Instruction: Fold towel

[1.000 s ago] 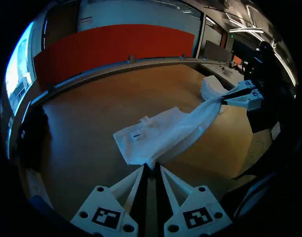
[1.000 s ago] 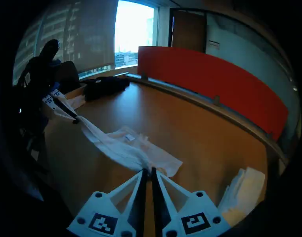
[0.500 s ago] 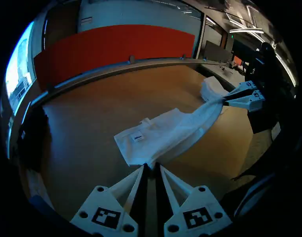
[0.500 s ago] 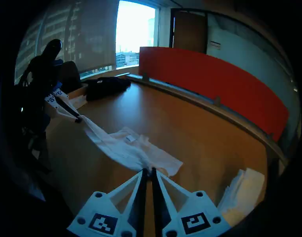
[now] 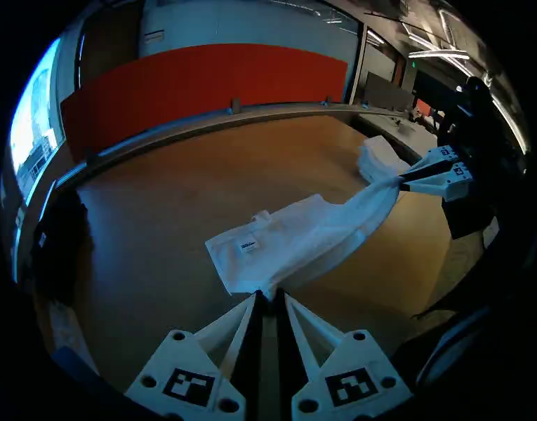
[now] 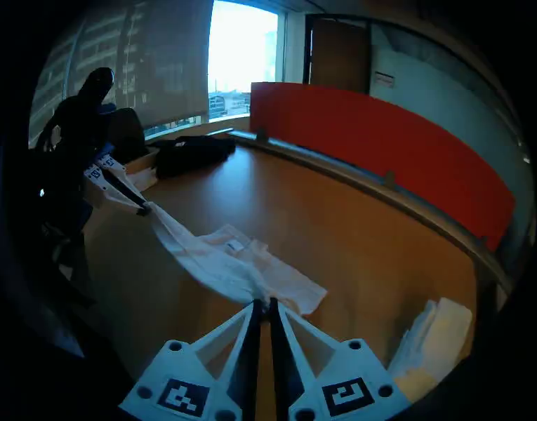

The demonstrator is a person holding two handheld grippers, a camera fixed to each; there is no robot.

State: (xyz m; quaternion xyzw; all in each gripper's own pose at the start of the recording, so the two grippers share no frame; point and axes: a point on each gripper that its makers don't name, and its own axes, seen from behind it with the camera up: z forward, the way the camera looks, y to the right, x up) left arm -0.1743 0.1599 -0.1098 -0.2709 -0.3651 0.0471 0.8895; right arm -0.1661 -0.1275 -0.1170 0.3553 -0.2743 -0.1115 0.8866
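A white towel (image 5: 303, 235) hangs stretched between both grippers, with its far half resting on the wooden table (image 5: 198, 182). My left gripper (image 5: 268, 295) is shut on one near corner, the cloth bunching at its fingertips. My right gripper (image 6: 262, 303) is shut on the other near corner of the towel (image 6: 219, 263). In the left gripper view the right gripper (image 5: 408, 182) appears at the right, pinching the towel. In the right gripper view the left gripper (image 6: 143, 208) appears at the left, pinching it too. A small tag (image 5: 248, 245) shows on the towel.
A stack of folded white towels (image 6: 433, 344) lies on the table (image 6: 352, 231), seen past the towel's far end as a pile (image 5: 380, 158) in the left gripper view. A dark bundle (image 6: 191, 151) lies by the window. A red partition (image 5: 198, 77) runs along the table's back edge.
Both grippers have shifted slightly across the table with the towel still held, and the towel's resting half has slid a little with them.
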